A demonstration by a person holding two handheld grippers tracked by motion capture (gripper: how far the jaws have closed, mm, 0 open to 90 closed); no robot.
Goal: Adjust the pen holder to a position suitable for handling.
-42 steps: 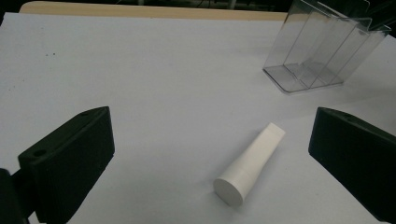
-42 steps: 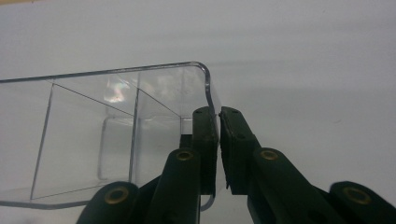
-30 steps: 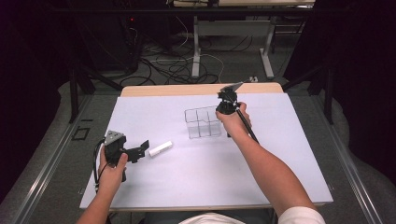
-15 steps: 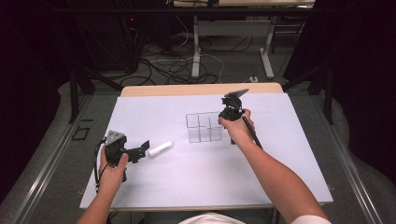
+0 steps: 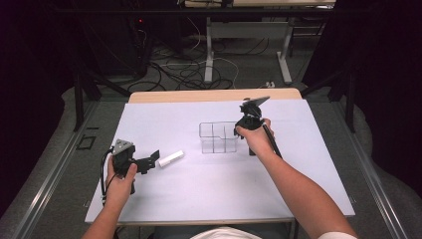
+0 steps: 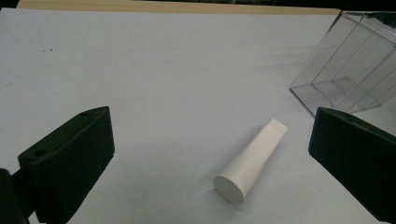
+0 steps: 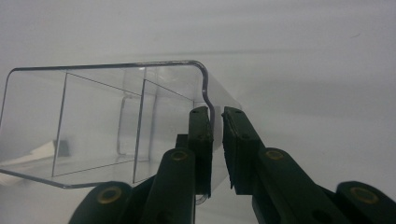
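Over to the right gripper (image 5: 242, 130) first: down at the near-right corner of the clear box (image 5: 217, 137), jaws almost together with the box's thin wall slipped between them. Seen in the right gripper view (image 7: 217, 126), one pad flat against that wall, a sliver of light beside the other. Just been easing apart, too, so barely a pinch now, more a loose straddle of the rim. Tilted down from above in the high view, hand wrapped round the body, cable trailing back along the forearm.

Now the left gripper (image 5: 154, 158): low over the white sheet (image 5: 199, 199), held level and pointing toward the middle of the table. Jaws thrown wide apart in the left gripper view (image 6: 210, 121), nothing gripped, nothing touched. Lying flat on the sheet between and just ahead of them, the white tube (image 6: 252, 163), round end nearest the camera and flattened end pointing away toward the box (image 6: 345, 70). Clear space on both sides of the tube, no pad on it.

On to the box (image 7: 93, 126): see-through, upright on the sheet near the table's centre, split by thin walls into several compartments. All compartments bare, plain sheet showing through the bottom. Tube (image 5: 170, 159) well apart from the box, off to its left and nearer the person.
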